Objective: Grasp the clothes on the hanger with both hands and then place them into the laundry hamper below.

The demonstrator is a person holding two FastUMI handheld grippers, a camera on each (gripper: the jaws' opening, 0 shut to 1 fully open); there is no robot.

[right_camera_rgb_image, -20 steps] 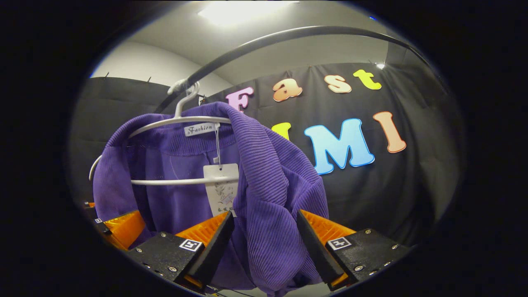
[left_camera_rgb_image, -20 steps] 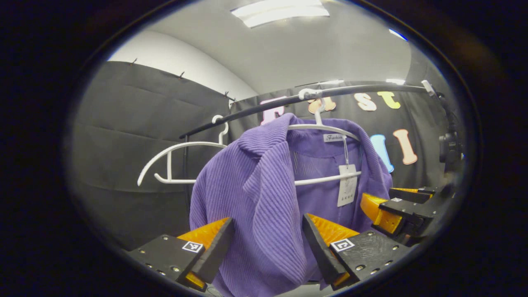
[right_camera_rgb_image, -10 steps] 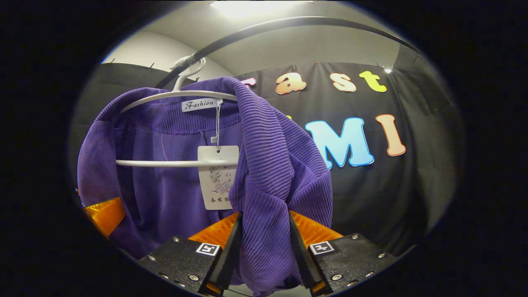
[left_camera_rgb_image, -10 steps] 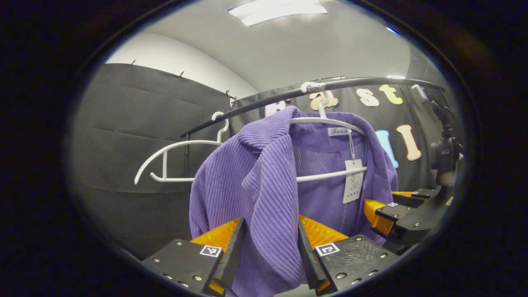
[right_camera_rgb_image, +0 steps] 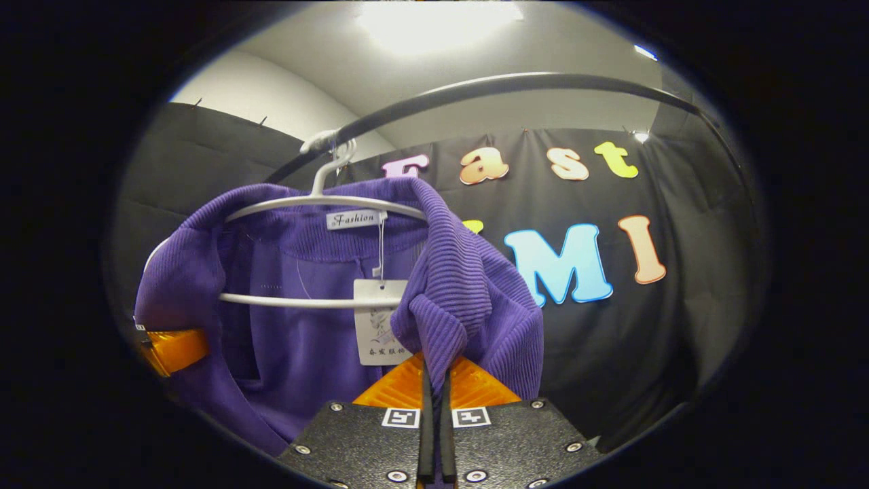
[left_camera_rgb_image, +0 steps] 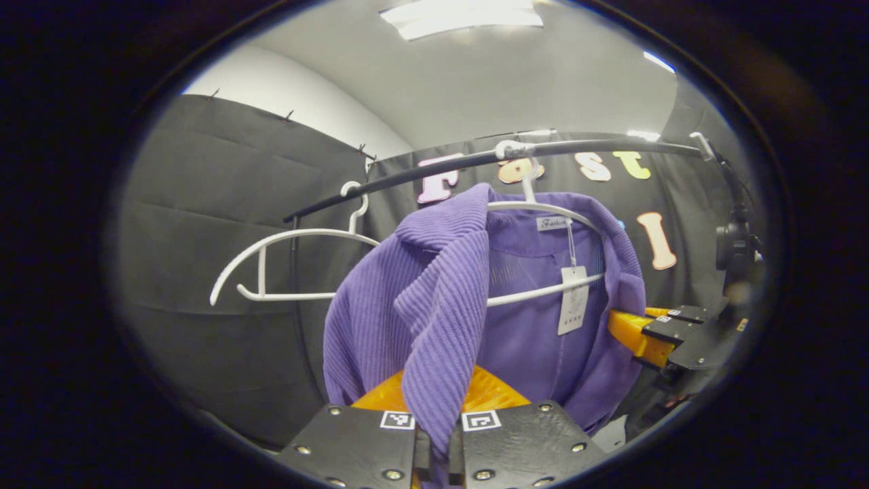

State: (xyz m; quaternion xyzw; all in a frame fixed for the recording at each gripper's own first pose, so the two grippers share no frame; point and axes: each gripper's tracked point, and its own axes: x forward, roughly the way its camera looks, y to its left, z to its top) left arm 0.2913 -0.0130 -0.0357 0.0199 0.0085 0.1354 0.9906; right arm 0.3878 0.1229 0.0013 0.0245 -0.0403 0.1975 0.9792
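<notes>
A purple ribbed cardigan [left_camera_rgb_image: 434,299] [right_camera_rgb_image: 299,339] hangs open on a white hanger [left_camera_rgb_image: 543,207] [right_camera_rgb_image: 319,200] from a black rail [left_camera_rgb_image: 475,161] [right_camera_rgb_image: 516,85]. A paper tag [left_camera_rgb_image: 572,300] [right_camera_rgb_image: 377,319] dangles inside the collar. My left gripper [left_camera_rgb_image: 436,401] is shut on the cardigan's left front edge, fabric pinched between both fingers. My right gripper [right_camera_rgb_image: 434,380] is shut on the other front edge. In the left gripper view the right gripper [left_camera_rgb_image: 662,329] shows at the far right, beside the cardigan. In the right gripper view a finger of the left gripper [right_camera_rgb_image: 173,348] shows at the left edge.
A second white hanger [left_camera_rgb_image: 285,265] hangs bare on the rail to the left of the cardigan. A black camera mount [left_camera_rgb_image: 733,248] stands at the rail's right end. Black cloth walls close the booth behind and to the sides.
Both grippers went from open around the cardigan's front edges to shut on them. The fabric now bunches at each pair of fingers.
</notes>
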